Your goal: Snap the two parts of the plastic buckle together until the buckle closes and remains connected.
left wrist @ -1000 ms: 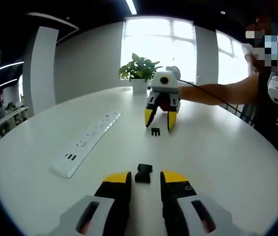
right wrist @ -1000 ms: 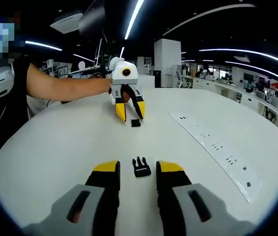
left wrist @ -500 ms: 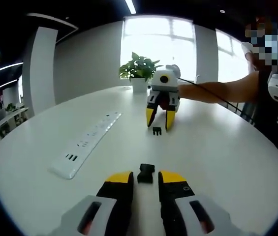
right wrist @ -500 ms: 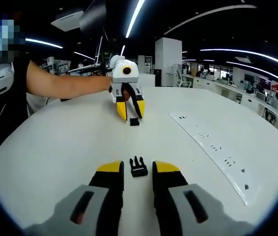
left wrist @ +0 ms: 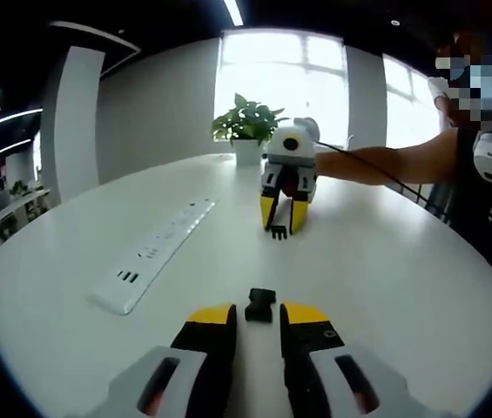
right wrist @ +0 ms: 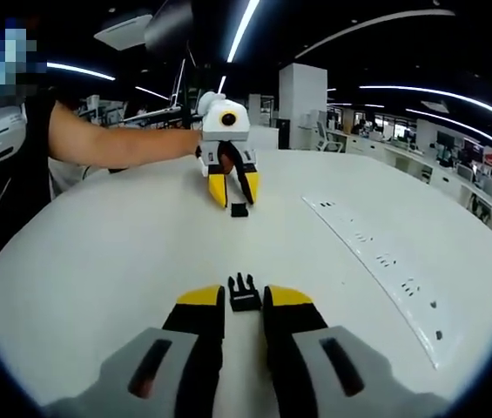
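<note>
White round table in an open office carries both buckle halves, apart from each other and not yet joined.

Socket half lies flat on the table just ahead of the left gripper, between its yellow jaw tips. The jaws stand narrowly parted on either side of it; contact with the part looks absent, though the tips cover its near edge, so I cannot be sure. In the right gripper view the same half sits at the tips of the far gripper.

Pronged half lies flat between the tips of the right gripper, prongs pointing away from the camera. Jaws nearly closed around it, no lift visible. It shows again as a small dark piece under the far gripper.

Judgement: each tool is lined up to pinch one half by its sides, leaving the mating ends free.

Hard to make out: prong detail and socket opening, both tiny. Power strip and potted plant stand well clear.
</note>
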Tool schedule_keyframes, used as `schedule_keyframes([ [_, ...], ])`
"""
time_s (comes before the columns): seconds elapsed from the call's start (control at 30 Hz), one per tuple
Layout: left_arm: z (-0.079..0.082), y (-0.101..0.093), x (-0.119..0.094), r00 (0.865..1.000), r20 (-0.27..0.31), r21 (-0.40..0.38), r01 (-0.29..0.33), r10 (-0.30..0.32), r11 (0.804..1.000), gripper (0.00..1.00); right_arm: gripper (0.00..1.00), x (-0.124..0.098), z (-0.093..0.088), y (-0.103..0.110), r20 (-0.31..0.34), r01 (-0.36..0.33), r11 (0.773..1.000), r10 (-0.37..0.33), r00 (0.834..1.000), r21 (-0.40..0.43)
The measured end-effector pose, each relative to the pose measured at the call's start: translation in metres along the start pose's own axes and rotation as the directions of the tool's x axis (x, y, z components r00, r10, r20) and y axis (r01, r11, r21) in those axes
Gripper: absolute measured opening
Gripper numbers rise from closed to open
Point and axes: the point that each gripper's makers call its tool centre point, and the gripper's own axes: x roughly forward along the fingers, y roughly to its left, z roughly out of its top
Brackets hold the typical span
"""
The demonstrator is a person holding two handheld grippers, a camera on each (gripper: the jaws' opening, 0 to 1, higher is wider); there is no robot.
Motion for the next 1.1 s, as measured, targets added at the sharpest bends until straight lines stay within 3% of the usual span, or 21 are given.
schedule_keyframes([
  [0.4,-0.0048,-0.0026,0.0029,1.000,-0.028,0.018,0.015,-0.014,1.000,0.15,0.18,-0.0017,-0.0005,0.0051,-0.006,-0.011,1.000,0.011,1.000,0.000],
  [1.1,-0.0048,-0.0057,0.0044,1.000,-0.023,0.032,0.018,-0.017,0.999,0.12,0.15,-0.0031,-0.0012,0.0053,0.014,-0.026,1.000,0.026,1.000,-0.002],
])
